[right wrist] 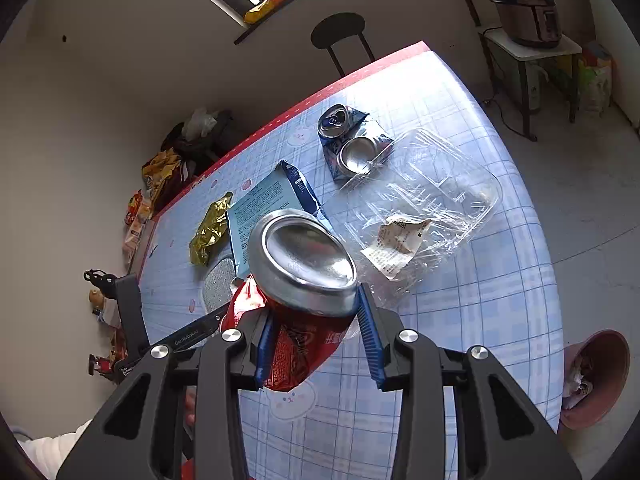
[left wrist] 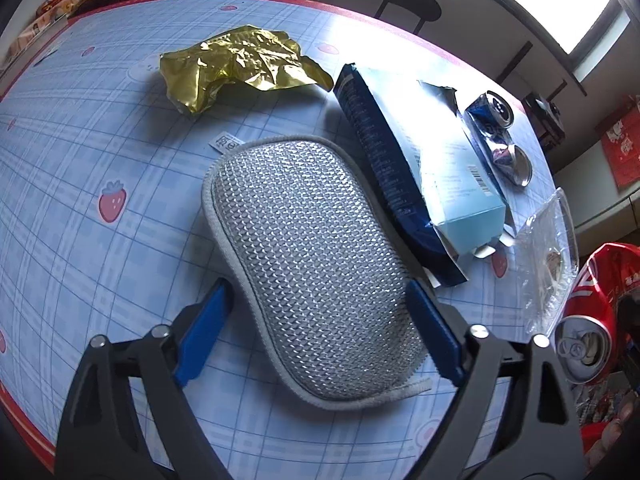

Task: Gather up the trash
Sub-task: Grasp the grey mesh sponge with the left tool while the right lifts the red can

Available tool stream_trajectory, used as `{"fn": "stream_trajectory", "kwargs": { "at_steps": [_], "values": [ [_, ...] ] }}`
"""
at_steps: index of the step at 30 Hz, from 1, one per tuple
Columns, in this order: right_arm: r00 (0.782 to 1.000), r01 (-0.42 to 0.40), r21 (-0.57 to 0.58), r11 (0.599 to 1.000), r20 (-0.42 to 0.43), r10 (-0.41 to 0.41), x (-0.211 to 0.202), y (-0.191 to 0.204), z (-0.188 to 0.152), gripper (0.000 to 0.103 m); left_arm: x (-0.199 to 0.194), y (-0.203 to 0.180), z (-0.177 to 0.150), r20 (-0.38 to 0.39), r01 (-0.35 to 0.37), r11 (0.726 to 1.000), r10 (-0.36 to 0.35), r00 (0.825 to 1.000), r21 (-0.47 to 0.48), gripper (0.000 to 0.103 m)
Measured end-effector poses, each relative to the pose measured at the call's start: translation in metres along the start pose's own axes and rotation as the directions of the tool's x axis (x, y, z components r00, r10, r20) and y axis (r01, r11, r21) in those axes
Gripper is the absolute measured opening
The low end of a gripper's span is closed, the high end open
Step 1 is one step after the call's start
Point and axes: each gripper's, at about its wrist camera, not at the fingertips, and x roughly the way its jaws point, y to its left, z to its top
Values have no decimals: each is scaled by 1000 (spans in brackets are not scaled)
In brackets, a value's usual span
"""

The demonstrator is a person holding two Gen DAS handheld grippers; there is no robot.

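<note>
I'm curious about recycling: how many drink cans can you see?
2. A crushed red aluminium can is gripped in the right tool; a crushed blue aluminium can lies on the checked tablecloth.

Red can point(right wrist: 304, 320), gold wrapper point(left wrist: 240, 68), blue plaid tablecloth point(left wrist: 80, 140)

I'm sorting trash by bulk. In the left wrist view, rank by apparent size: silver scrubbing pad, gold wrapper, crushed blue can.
1. Silver scrubbing pad, though it sits nearest the camera, so its lead is exaggerated.
2. Gold wrapper.
3. Crushed blue can, farthest, so possibly understated.
</note>
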Motion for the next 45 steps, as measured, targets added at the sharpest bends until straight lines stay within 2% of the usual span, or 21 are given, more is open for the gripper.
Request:
{"fn": "stream_trajectory", "kwargs": {
  "at_steps": [2,5,11,15,21,24,28,32,39,42,45],
  "values": [
    [1000,-3,-1,1000,4,3,-1,0,1,37,-5,9,-1,-9,53,997,-54,999,-47,56],
    [1000,-6,2,1000,11,6,-3,-1,2,37,-9,21,-4,-12,115,989,-116,993,-95,41],
    [1000,-11,4,1000,13,11,-3,-2,2,37,-30,26,-6,44,172,981,-169,985,-90,23],
    [1000,-13,7,1000,17,13,-6,-2,2,37,-46,24,-6,55,191,980,-188,981,-60,19],
    [999,-21,16,1000,26,20,-14,-7,2,37,-75,13,-11,40,143,986,-147,988,91,18],
    [999,-23,25,999,27,22,-17,-9,-1,37,-86,13,-15,36,139,984,-144,989,111,18],
    [999,-27,39,999,38,25,-25,-14,-5,37,-105,9,-18,69,135,982,-145,987,130,18],
    [998,-27,50,998,61,24,-39,-22,-10,37,-124,-8,-17,94,144,973,-163,982,183,18],
    [991,-5,87,996,134,-7,-81,-48,-22,37,-150,-64,-19,110,186,936,-227,968,298,18],
    [983,9,119,993,179,-31,-108,-69,-31,37,-155,-102,-26,90,215,906,-264,960,364,18],
    [970,38,165,986,230,-76,-142,-94,-43,37,-156,-145,-38,57,251,864,-305,951,436,18]
  ]
}}
